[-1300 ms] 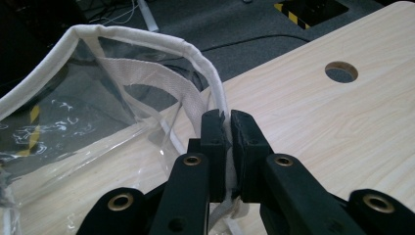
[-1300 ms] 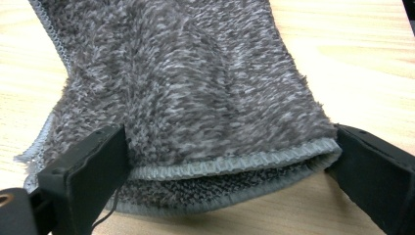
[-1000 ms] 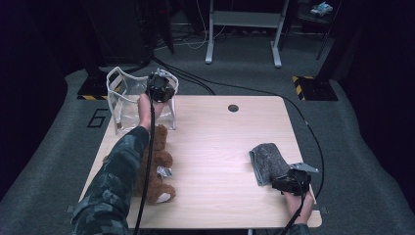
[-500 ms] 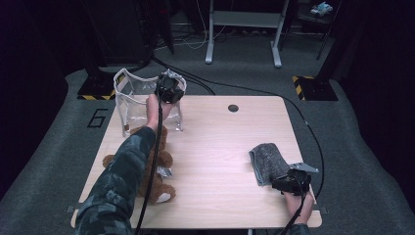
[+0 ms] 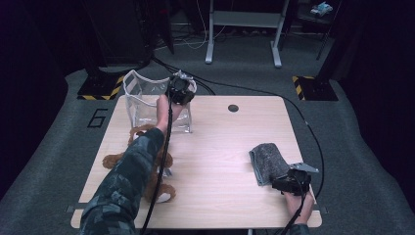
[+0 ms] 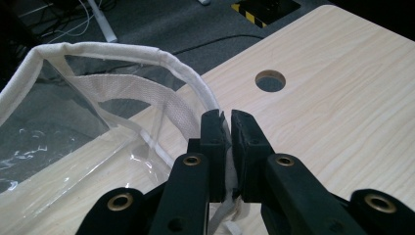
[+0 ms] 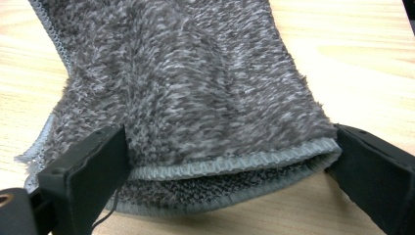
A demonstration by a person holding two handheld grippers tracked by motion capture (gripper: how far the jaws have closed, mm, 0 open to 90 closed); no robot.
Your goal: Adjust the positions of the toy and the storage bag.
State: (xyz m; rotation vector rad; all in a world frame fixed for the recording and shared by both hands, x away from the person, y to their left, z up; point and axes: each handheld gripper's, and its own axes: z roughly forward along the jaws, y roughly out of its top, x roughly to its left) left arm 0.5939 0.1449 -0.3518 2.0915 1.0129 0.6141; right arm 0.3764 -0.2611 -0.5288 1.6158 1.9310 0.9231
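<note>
Dim room here: grey carpet floor (image 5: 352,147) around the pale wood bench (image 5: 225,147), white desk frame (image 5: 242,29) far back.

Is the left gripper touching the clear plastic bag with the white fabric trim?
Touching. In the left gripper view the left gripper has its black jaws pinched shut on the white trimmed edge of the clear plastic bag.

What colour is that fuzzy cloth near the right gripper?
The folded cloth is mottled dark and light grey with a pale grey stitched edge, clearest in the right gripper view.
</note>
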